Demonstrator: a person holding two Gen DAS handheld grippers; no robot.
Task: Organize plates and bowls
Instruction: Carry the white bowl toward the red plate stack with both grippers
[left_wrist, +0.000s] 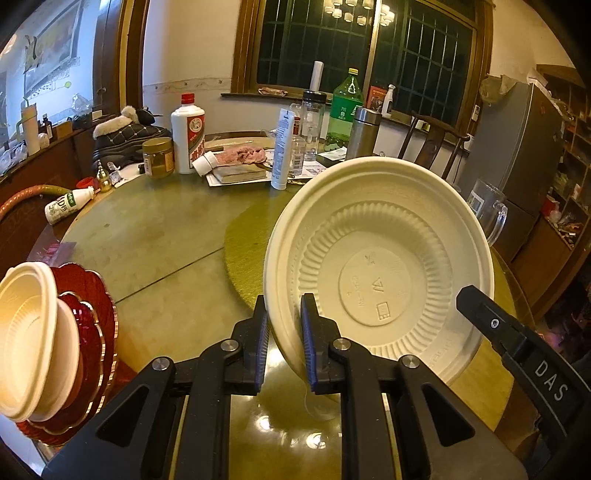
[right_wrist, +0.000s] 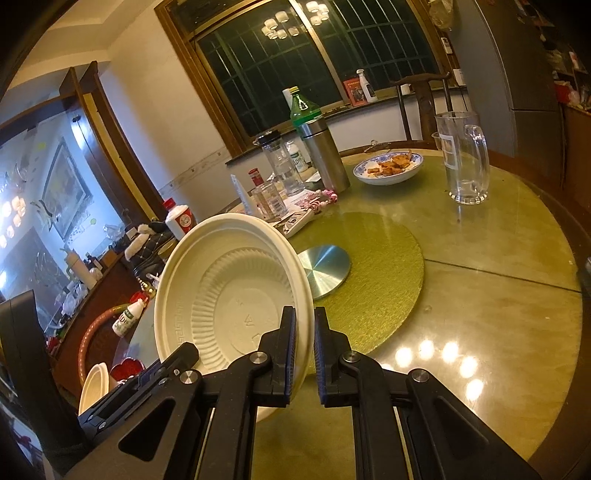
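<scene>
Cluttered round tabletop (right_wrist: 480, 314) lies under dim light. Your left gripper (left_wrist: 283, 332) and right gripper (right_wrist: 305, 354) both pinch the rim of one tilted white bowl (left_wrist: 376, 266), held clear above it.

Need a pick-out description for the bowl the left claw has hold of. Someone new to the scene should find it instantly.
Start at the round green table, then its near edge by the gold mat. There the cream disposable bowl stands tipped on edge, its rim pinched in the left claw, the right claw at its opposite rim. Unlike the cream bowls stacked on red plates to the left, it shows its ribbed, stamped underside.
</scene>
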